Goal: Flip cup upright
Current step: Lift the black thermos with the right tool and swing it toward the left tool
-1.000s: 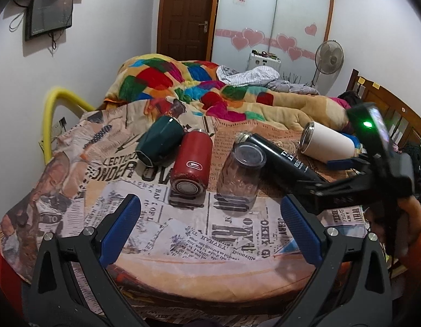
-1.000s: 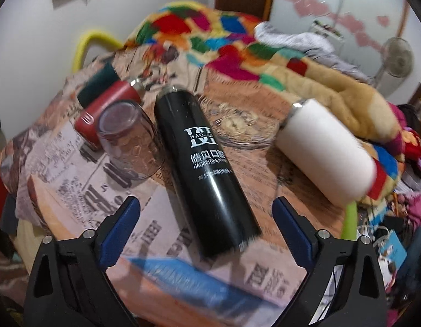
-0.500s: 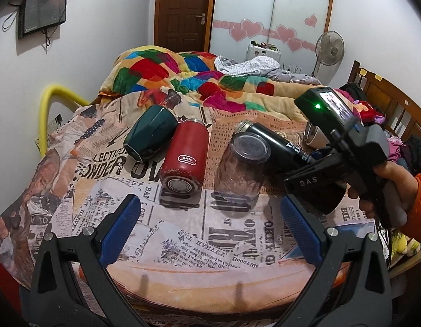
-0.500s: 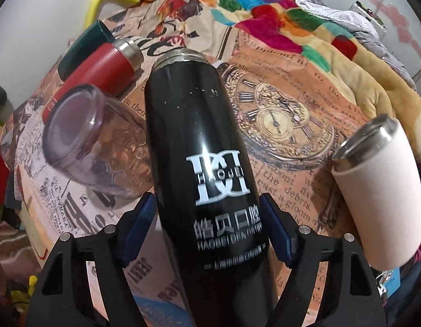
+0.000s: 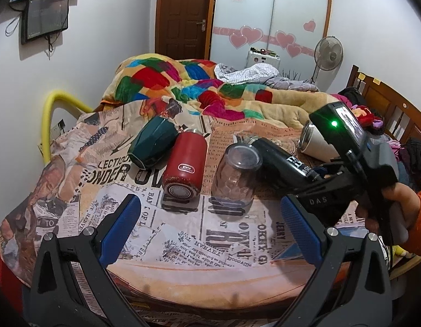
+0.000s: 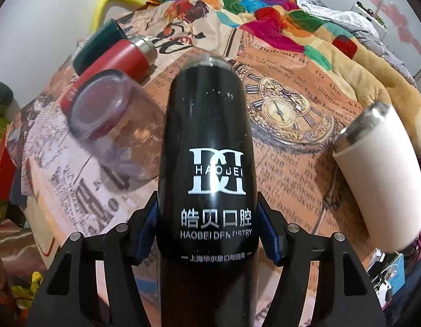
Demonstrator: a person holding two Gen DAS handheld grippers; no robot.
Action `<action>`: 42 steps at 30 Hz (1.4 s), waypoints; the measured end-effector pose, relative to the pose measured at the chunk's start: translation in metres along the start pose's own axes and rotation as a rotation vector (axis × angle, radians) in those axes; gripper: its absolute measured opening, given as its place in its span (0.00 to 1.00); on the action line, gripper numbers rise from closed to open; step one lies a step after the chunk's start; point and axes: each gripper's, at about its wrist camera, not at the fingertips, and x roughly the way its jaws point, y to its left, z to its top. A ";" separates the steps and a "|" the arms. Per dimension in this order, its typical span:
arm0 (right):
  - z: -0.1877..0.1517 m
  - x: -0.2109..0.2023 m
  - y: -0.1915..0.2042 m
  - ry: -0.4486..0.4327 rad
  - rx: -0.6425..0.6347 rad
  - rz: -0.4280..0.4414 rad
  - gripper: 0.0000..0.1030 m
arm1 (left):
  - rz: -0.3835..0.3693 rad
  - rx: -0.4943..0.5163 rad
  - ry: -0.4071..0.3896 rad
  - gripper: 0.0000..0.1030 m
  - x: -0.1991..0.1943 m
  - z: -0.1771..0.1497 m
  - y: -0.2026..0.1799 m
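Several cups lie on their sides on the newspaper-print cloth (image 5: 183, 234). The black bottle (image 6: 210, 141) with white lettering lies between my right gripper's (image 6: 209, 231) blue pads, which press its sides near its base; it also shows in the left wrist view (image 5: 281, 160). A clear glass cup (image 5: 236, 174) lies just left of it, touching it (image 6: 115, 125). A red flask (image 5: 184, 166), a dark green cup (image 5: 153, 141) and a white tumbler (image 6: 384, 174) lie around. My left gripper (image 5: 210, 229) is open and empty, held back near the table's front edge.
A colourful quilt (image 5: 183, 81) is heaped on the bed behind the table. A yellow tube frame (image 5: 51, 114) stands at the left by the wall. The person's hand in an orange sleeve (image 5: 412, 207) holds the right gripper at the right edge.
My right gripper has moved forward over the black bottle and its jaws have closed from wide open onto its sides. The left gripper has stayed open and nearly still.
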 end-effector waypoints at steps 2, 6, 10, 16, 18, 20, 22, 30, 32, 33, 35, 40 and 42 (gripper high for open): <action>-0.006 -0.011 0.002 -0.024 -0.007 -0.012 0.60 | -0.001 0.005 -0.011 1.00 -0.006 0.001 -0.003; -0.013 -0.035 0.008 -0.068 -0.021 -0.017 0.60 | 0.000 0.019 -0.037 1.00 -0.022 0.002 -0.011; -0.019 -0.061 0.017 -0.122 -0.048 -0.031 0.60 | -0.002 0.025 -0.057 1.00 -0.036 0.003 -0.017; -0.032 -0.099 0.034 -0.204 -0.077 -0.015 0.60 | 0.008 0.030 -0.091 1.00 -0.059 0.005 -0.021; -0.036 -0.108 0.041 -0.225 -0.094 -0.009 0.60 | 0.010 0.026 -0.099 1.00 -0.066 0.005 -0.021; -0.042 -0.113 0.046 -0.239 -0.111 -0.001 0.60 | 0.012 0.020 -0.103 1.00 -0.070 0.004 -0.020; -0.046 -0.115 0.053 -0.246 -0.129 0.014 0.60 | 0.014 0.012 -0.105 1.00 -0.074 0.002 -0.018; -0.063 -0.083 0.077 -0.193 -0.204 0.077 0.60 | 0.032 -0.026 -0.063 1.00 -0.071 -0.006 -0.010; -0.064 -0.066 0.081 -0.164 -0.220 0.086 0.60 | 0.037 -0.034 -0.044 1.00 -0.067 -0.009 -0.007; -0.063 -0.054 0.083 -0.144 -0.225 0.094 0.60 | 0.040 -0.040 -0.028 1.00 -0.063 -0.010 -0.005; -0.063 -0.041 0.083 -0.121 -0.236 0.104 0.60 | 0.045 -0.051 0.003 1.00 -0.054 -0.013 -0.001; -0.062 -0.006 0.085 -0.068 -0.267 0.099 0.60 | 0.034 -0.082 0.078 1.00 -0.031 -0.020 0.008; -0.060 0.005 0.084 -0.052 -0.277 0.092 0.60 | 0.035 -0.100 0.102 1.00 -0.022 -0.024 0.012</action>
